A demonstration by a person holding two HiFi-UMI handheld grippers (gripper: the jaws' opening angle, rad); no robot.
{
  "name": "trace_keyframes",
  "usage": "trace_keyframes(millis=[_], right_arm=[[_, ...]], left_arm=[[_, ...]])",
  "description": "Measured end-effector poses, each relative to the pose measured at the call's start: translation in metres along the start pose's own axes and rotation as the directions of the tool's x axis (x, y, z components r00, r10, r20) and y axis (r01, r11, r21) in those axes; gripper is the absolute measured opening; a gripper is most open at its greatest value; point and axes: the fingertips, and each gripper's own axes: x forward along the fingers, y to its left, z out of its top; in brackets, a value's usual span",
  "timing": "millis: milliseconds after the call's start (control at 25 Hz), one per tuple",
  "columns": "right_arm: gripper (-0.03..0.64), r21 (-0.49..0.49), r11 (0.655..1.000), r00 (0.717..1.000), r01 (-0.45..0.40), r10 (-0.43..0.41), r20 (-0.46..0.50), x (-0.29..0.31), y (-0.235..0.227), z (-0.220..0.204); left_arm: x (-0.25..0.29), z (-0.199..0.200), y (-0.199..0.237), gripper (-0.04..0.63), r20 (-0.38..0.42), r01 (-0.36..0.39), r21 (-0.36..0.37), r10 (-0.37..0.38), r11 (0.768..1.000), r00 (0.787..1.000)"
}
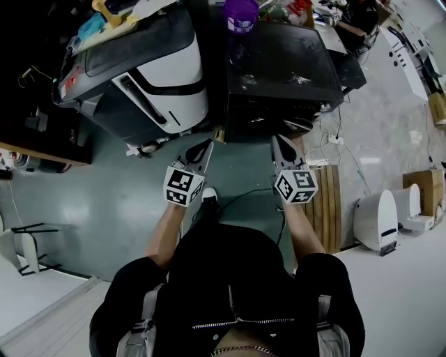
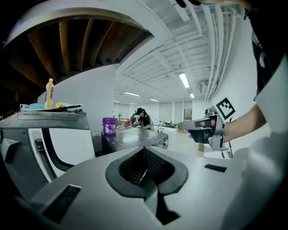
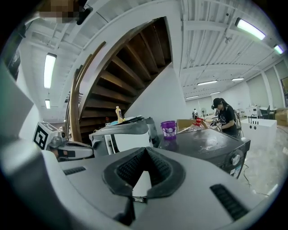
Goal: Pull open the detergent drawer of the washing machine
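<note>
Your left claw (image 1: 205,146) sits at centre-left of the head view and your right claw (image 1: 279,140) at centre-right. They are level with each other, well apart, and both point toward the top of the frame. In its own view the left claw (image 2: 144,155) is clenched, pads meeting along one seam with nothing between them. The right claw (image 3: 145,155) is likewise clenched and empty.

Above the claws in the head view, two machines stand side by side on the floor (image 1: 104,209). A white and grey machine (image 1: 150,70) is at upper left and a dark machine (image 1: 279,63) at upper centre. Neither claw touches them. The dark machine has a round dial (image 3: 234,158) on its front. No view lets you pick out the detergent drawer, so you cannot tell which machine carries it.

A purple bucket (image 1: 242,14) stands on the dark machine's top, and a yellow bottle (image 2: 49,92) on the white one. A wooden pallet (image 1: 326,206) lies at right. A person (image 3: 223,114) stands far behind.
</note>
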Motion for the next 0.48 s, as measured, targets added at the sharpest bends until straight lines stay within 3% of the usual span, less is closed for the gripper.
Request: trace_keyframes(millis=[280, 480], right_arm=[[0.007, 0.030, 0.997, 0.998, 0.066, -0.066, 0.011, 0.054, 0.006, 0.010], [0.008, 0.055, 0.993, 0.995, 0.100, -0.101, 0.014, 0.066, 0.010, 0.011]], left_arm=[[0.024, 0.006, 0.060, 0.021, -0.008, 0.070, 0.016, -0.070, 0.997, 0.998], [0.039, 0.013, 0.076, 0.021, 0.005, 0.111, 0.022, -0.111, 0.994, 0.994]])
